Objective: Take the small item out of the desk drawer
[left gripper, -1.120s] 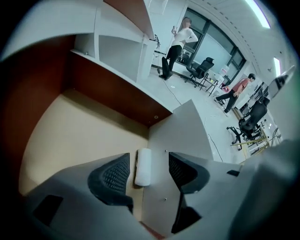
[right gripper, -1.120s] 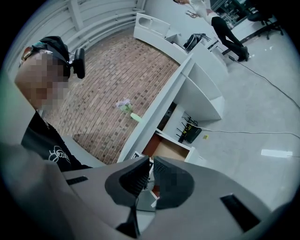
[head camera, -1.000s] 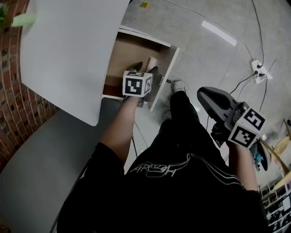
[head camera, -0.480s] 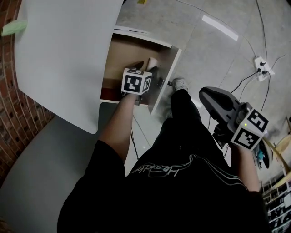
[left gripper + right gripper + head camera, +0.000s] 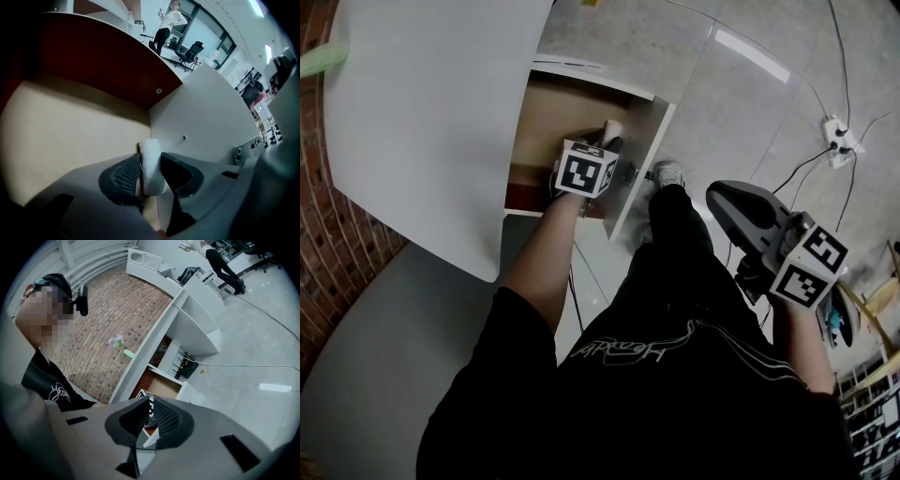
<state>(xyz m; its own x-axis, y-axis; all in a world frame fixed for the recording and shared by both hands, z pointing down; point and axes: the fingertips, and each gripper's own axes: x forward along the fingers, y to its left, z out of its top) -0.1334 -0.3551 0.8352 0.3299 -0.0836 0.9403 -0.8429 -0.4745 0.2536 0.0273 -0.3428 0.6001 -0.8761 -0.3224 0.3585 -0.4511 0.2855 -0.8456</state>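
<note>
The desk drawer [image 5: 551,114] stands pulled out under the white desktop [image 5: 431,112], its pale wood floor showing. In its front right corner is a small white item [image 5: 612,129]. My left gripper [image 5: 602,145] reaches down into that corner. In the left gripper view the white item [image 5: 151,149] stands upright between the two dark pads [image 5: 123,176], and the jaws of my left gripper [image 5: 151,158] are closing with both pads against it. My right gripper [image 5: 720,193] hangs over the floor at the right, away from the drawer, shut and empty [image 5: 151,409].
The drawer's white front panel [image 5: 639,159] and side wall [image 5: 201,122] hem in the left gripper. A brick wall [image 5: 328,234] lies left. A power strip with cables [image 5: 834,141] is on the floor, and my shoe [image 5: 667,175] is by the drawer front. A person [image 5: 166,23] stands far off.
The left gripper has pushed a little deeper into the drawer's front corner and its jaws have come in round the white item. The right gripper has hardly moved.
</note>
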